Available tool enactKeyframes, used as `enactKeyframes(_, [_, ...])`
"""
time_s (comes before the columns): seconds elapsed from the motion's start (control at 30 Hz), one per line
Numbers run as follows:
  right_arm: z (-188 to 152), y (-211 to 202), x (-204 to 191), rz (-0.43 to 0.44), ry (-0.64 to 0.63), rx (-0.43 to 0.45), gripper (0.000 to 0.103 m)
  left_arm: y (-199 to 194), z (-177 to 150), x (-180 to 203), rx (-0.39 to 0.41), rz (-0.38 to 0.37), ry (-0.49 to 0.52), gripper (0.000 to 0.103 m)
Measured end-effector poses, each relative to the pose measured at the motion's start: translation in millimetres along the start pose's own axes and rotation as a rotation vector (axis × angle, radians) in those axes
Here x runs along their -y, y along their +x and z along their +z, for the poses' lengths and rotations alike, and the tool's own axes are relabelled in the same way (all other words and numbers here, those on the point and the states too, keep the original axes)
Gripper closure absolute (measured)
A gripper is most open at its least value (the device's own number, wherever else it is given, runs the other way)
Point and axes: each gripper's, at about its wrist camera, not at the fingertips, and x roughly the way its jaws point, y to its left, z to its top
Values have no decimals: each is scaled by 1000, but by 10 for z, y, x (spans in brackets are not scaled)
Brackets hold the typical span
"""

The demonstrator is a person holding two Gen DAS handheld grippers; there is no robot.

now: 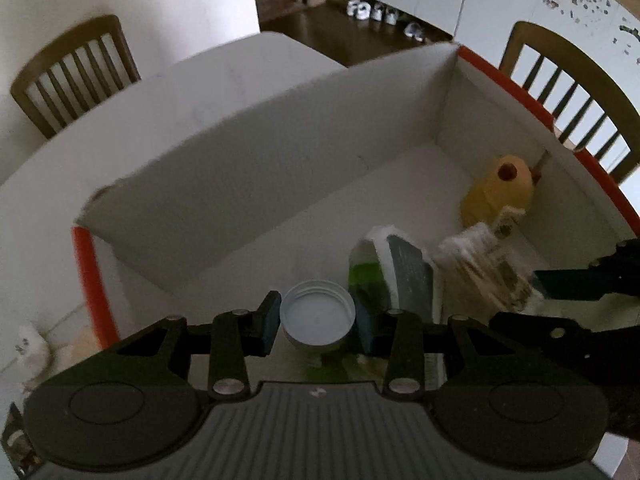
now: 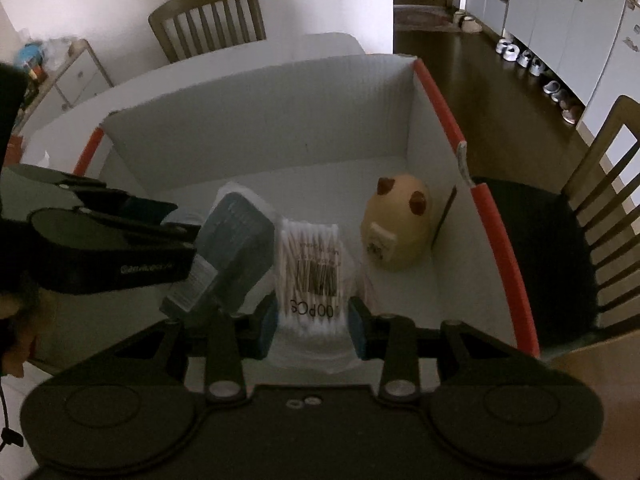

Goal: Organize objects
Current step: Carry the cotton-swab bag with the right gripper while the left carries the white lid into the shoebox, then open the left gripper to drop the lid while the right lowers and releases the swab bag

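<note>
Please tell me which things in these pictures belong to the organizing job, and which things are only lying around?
Part of the job:
- left claw, shut on the white jar
- right claw, shut on the cotton swab bag
- white box
- yellow toy, inside the box
- grey packet, inside the box

Only lying around:
- wooden chairs
- shoes by the cupboards

white cap [image 1: 317,319], orange-edged box [image 2: 442,98], yellow toy [image 2: 396,226]

Right gripper [image 2: 312,326] grips a cotton swab bag [image 2: 310,276] over the box [image 2: 280,120].
</note>
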Motion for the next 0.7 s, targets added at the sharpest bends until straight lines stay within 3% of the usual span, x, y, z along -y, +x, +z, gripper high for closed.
enactKeyframes(0.4, [53, 100, -51, 1, -38, -22, 59, 91, -46, 12, -69, -49, 2, 64])
enactKeyframes(0.5, [58, 106, -17, 6, -32, -23, 57, 104, 25, -13, -82, -53, -7, 58])
enactKeyframes(0.63, [93, 102, 58, 12, -14, -19, 55, 54, 10, -58, -73, -47, -21, 40])
enactKeyframes(0.7, [85, 87, 85, 16, -4, -14, 54, 12, -19, -81, -62, -51, -31, 39])
